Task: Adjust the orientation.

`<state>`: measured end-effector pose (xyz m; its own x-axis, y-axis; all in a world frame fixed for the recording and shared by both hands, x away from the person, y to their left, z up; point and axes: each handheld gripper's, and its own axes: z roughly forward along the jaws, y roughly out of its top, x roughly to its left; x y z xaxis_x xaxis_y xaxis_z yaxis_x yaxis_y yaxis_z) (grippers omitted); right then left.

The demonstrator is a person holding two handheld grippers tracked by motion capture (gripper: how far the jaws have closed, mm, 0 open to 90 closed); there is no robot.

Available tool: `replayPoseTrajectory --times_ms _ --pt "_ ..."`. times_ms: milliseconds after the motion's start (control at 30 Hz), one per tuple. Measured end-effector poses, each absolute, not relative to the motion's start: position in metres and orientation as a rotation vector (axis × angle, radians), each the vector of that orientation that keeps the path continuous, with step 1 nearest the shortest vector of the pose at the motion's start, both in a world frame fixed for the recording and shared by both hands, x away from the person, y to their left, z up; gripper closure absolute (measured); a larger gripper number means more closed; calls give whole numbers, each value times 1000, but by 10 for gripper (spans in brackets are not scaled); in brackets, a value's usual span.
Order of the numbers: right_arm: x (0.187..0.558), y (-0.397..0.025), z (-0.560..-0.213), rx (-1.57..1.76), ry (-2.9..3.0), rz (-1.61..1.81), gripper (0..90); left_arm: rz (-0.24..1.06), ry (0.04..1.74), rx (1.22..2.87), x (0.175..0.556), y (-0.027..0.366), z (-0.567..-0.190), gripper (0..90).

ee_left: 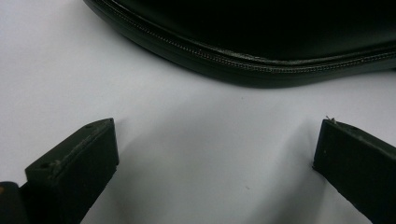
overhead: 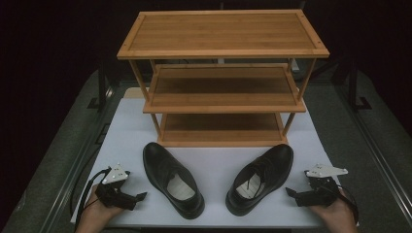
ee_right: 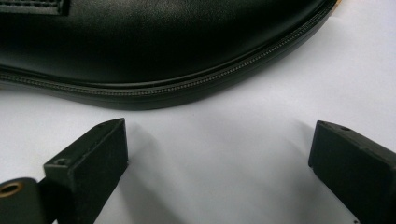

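Observation:
Two black leather dress shoes lie on the white table top [overhead: 218, 162], toes angled away from me. The left shoe [overhead: 171, 177] is at centre left, the right shoe [overhead: 260, 177] at centre right. My left gripper [overhead: 141, 196] rests near the front left edge, open, pointing at the left shoe's side [ee_left: 243, 51] a short way off. My right gripper [overhead: 290, 192] rests at the front right, open, facing the right shoe's side [ee_right: 154, 46]. Nothing sits between either pair of jaws.
A three-tier wooden shoe rack [overhead: 222, 77] stands at the back of the table, all its shelves bare. Its lowest shelf [overhead: 221, 130] is just behind the shoes. Dark floor surrounds the table.

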<state>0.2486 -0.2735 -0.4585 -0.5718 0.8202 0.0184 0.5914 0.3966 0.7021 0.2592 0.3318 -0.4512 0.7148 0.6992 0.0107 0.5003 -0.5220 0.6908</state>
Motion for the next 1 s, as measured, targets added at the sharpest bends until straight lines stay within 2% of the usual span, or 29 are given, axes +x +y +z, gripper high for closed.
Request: replayPoseTrajectory --times_ms 467,600,667,733,800,900,933,1000 --pt "249 -274 -459 1232 2326 972 44 381 905 2239 259 332 -450 2" --pt "249 -274 -459 1232 2326 972 45 387 916 2216 258 335 -447 139" --pt "249 -274 -459 1233 2325 973 46 396 934 2204 257 338 -443 155" --pt "249 -274 -459 1234 2325 973 46 397 937 2196 257 340 -441 262" --pt "249 -274 -459 1234 2325 973 46 415 953 2185 257 342 -438 289" --pt "249 -274 -459 1237 2323 974 49 430 969 2162 259 345 -430 491" --pt "249 -274 -459 1237 2323 974 49 428 974 2152 260 345 -427 491" --pt "249 -274 -459 1238 2322 974 49 436 985 2139 263 346 -422 621"
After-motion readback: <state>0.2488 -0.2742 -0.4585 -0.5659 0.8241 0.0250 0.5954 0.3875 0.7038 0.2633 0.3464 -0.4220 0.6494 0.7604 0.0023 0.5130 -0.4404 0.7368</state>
